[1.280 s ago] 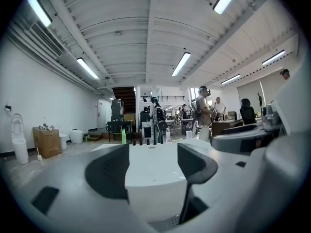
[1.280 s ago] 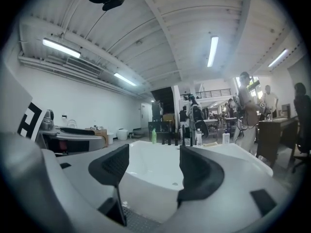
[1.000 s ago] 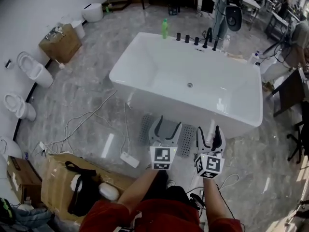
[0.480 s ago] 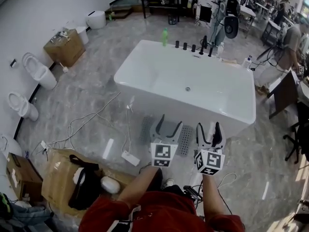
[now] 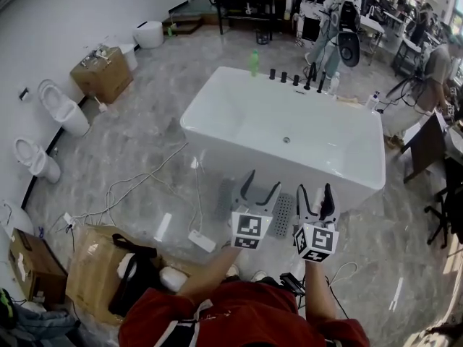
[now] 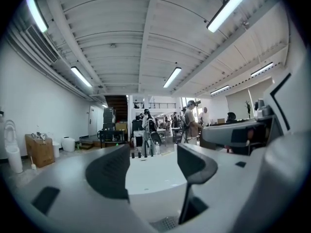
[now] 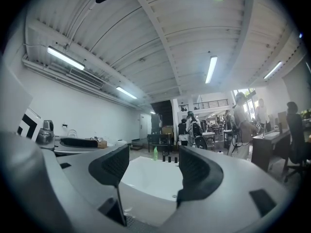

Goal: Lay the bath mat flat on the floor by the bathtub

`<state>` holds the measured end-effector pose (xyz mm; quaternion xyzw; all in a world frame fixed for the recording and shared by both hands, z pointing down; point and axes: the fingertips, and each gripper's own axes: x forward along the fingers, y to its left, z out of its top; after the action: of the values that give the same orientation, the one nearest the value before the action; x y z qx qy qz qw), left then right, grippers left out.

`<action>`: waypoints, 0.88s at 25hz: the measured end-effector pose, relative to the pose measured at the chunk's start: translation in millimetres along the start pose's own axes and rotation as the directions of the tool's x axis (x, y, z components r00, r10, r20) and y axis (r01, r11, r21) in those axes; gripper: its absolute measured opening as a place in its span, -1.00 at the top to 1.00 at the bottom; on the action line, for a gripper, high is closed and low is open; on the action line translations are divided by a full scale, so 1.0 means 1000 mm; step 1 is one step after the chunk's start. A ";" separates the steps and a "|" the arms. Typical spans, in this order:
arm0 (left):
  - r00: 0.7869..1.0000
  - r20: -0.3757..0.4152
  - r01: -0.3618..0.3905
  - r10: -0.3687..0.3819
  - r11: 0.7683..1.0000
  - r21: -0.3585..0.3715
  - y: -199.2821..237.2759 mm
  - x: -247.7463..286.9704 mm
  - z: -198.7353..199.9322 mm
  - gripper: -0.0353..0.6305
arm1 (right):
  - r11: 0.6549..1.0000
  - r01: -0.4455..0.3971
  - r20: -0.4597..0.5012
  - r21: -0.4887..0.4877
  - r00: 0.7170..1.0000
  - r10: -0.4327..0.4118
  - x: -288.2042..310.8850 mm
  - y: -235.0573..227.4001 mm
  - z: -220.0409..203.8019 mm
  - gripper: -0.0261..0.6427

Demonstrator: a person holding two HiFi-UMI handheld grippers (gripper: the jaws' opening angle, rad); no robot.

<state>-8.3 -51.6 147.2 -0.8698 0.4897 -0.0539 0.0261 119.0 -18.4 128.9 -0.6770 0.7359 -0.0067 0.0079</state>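
Slightly rightward the left gripper (image 5: pixel 260 186) was shifted, beside the right gripper (image 5: pixel 316 196); both were held spread, nothing pinched, above the bath mat (image 5: pixel 283 214). It was seen flat on the floor (image 5: pixel 130 157) against the bathtub's (image 5: pixel 210 139) near wall, its long axis judged left-right; the laying appeared done.

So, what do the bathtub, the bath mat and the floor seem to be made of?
Bathtub: glossy white, probably acrylic or enamel; smooth, it reflects light. Bath mat: grey, perforated, likely rubber or plastic. Floor: polished grey marble-look tile, veined and shiny.
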 end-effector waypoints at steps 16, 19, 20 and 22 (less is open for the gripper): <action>0.999 0.046 0.020 -0.019 1.000 -0.020 0.036 -0.007 0.007 0.18 | 0.999 0.015 0.043 -0.050 0.999 -0.012 0.017 0.037 0.015 0.14; 0.996 0.077 0.045 -0.042 0.998 -0.032 0.033 -0.007 0.012 0.31 | 0.998 0.020 0.047 -0.051 0.999 -0.018 0.015 0.036 0.017 0.29; 0.995 0.093 0.048 -0.044 0.998 -0.033 0.031 -0.007 0.015 0.37 | 0.998 0.018 0.045 -0.055 0.999 -0.016 0.015 0.036 0.017 0.32; 0.993 0.113 0.049 -0.045 0.998 -0.033 0.028 -0.006 0.019 0.50 | 0.998 0.012 0.040 -0.058 0.999 -0.010 0.016 0.033 0.016 0.41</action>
<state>-32.7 -61.4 125.0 -0.8831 0.4678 0.0029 0.0369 84.7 -31.2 111.7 -0.6810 0.7318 0.0281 0.0028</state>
